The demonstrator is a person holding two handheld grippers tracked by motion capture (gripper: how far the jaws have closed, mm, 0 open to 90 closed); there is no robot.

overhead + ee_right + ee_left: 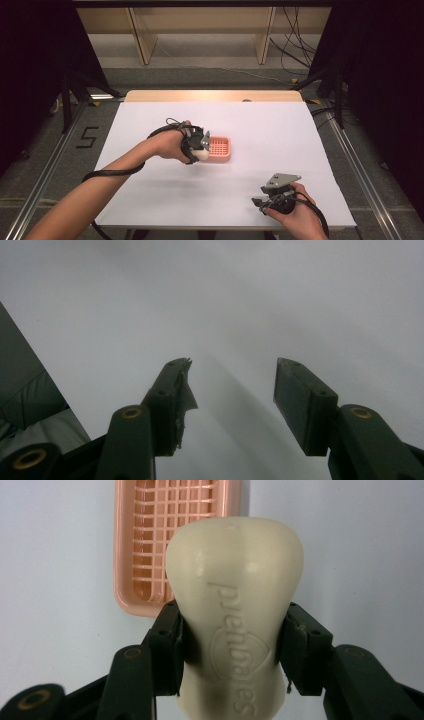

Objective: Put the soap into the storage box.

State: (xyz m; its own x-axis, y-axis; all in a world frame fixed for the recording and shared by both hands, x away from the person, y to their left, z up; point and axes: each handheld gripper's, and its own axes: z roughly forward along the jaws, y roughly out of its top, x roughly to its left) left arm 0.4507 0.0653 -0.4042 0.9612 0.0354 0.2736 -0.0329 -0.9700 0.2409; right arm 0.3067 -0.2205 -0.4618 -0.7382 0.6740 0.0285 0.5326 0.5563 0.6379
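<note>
Soap: cream bar of soap [235, 615], embossed lettering on its face, clamped at its narrow waist between the left gripper [232, 645] jaws, held just above the table.
Dish: pink slotted soap dish [219, 149] on the white table [280, 145], just beyond the bar; whether they touch cannot be told.
Left hand: hand [167, 145] at mid-table, gripper beside the dish's left edge.
Right gripper: right gripper [232, 390] near the table's front right edge, well apart from the dish, jaws spread with nothing between them.
</note>
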